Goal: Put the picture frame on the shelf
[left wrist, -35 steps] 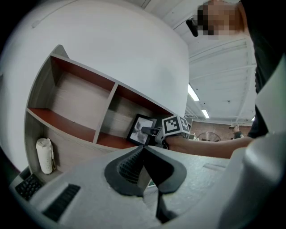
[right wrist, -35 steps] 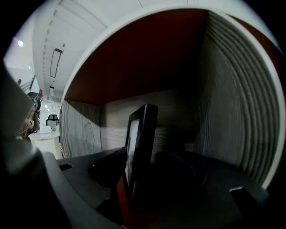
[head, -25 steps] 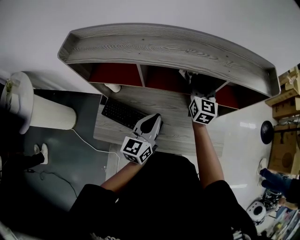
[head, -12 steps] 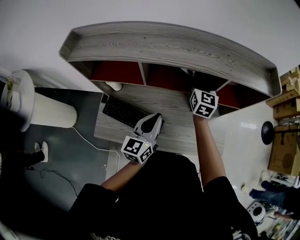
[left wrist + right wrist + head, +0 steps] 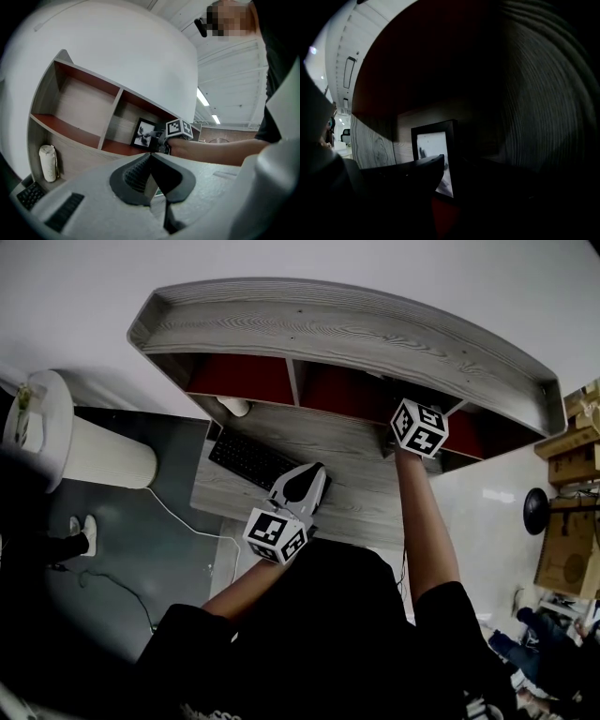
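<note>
The black picture frame point(image 5: 144, 133) stands upright on the red floor of the shelf's point(image 5: 337, 334) middle compartment. In the right gripper view the frame point(image 5: 435, 154) fills the middle, and its right edge lies between the jaws. My right gripper point(image 5: 452, 165) has just been closing and looks shut on that edge, though the view is dark. From the head view only its marker cube point(image 5: 419, 427) shows, since the fingers are under the shelf top. My left gripper point(image 5: 309, 476) rests on the desk point(image 5: 356, 502), shut and holding nothing.
A black keyboard point(image 5: 248, 460) lies on the desk's left part, and a white cup point(image 5: 48, 162) stands under the left compartment. A white cylinder point(image 5: 94, 460) stands on the floor to the left, and cardboard boxes point(image 5: 567, 549) to the right.
My right hand and its cube have moved up and to the right, closer in under the shelf. The left gripper has stayed put on the desk.
</note>
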Available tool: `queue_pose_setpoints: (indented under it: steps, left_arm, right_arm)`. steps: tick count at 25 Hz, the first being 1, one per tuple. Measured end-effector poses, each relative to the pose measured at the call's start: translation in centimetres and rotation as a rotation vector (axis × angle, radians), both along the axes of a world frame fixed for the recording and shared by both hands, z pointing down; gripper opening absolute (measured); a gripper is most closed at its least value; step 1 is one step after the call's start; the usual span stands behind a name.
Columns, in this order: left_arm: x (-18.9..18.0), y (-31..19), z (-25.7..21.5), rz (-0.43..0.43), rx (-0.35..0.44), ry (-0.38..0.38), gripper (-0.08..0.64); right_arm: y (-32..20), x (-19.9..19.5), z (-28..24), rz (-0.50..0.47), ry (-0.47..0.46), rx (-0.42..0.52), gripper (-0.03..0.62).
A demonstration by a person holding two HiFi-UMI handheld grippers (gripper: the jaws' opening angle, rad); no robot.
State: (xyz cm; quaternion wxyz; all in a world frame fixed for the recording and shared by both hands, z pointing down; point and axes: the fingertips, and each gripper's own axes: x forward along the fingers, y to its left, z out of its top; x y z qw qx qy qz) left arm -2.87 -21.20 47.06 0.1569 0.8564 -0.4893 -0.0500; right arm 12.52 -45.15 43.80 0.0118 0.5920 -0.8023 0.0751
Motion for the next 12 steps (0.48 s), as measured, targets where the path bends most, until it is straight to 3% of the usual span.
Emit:
queue_pose_setpoints:
  steps: [12]
  left_arm:
    - [0.0, 0.7, -0.2, 0.001, 0.007, -0.011, 0.017]
  right_arm:
    - [-1.4, -0.1, -0.2, -0.003, 0.006, 0.033, 0.103]
